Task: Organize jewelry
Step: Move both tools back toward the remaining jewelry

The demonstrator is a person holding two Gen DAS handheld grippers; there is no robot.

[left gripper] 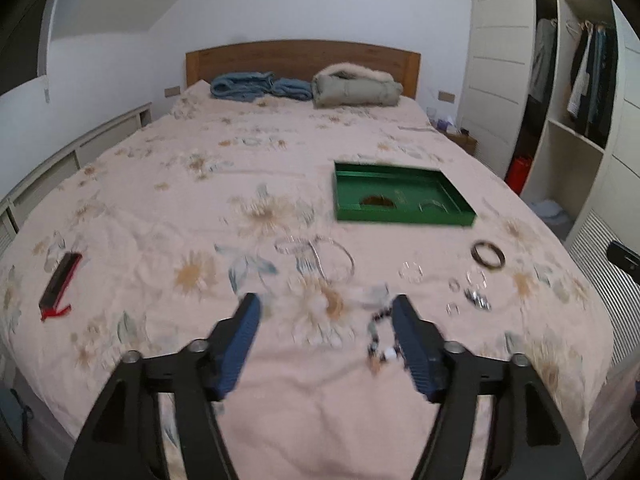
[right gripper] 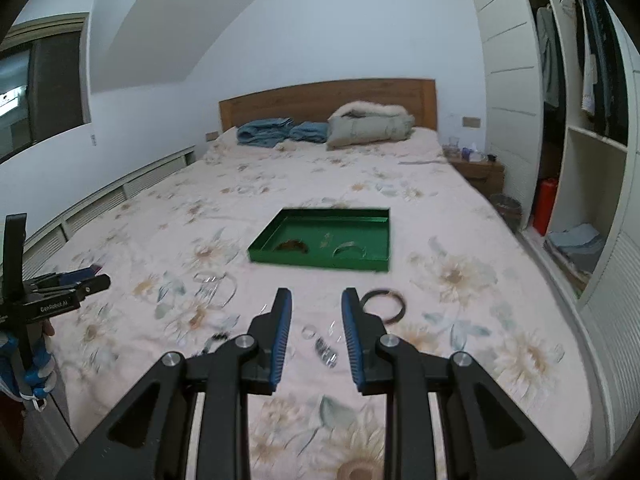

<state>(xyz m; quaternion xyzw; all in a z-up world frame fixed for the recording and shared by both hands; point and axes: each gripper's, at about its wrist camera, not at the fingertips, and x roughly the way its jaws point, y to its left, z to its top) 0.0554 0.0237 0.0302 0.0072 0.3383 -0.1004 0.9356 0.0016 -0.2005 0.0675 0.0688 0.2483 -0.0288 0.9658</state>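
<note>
Jewelry (left gripper: 316, 256) on floral bed (left gripper: 160, 184), green tray (right gripper: 372, 264), left tool (left gripper: 326, 312) wide, right tool (right gripper: 316, 308) narrow, both empty

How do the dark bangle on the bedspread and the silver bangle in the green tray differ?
The dark bangle is brown-black and thick; the silver bangle is pale, shiny and thinner. The dark bangle lies loose on the bedspread near the right gripper; the silver one sits inside the green tray. Both are round bangles lying flat.
</note>
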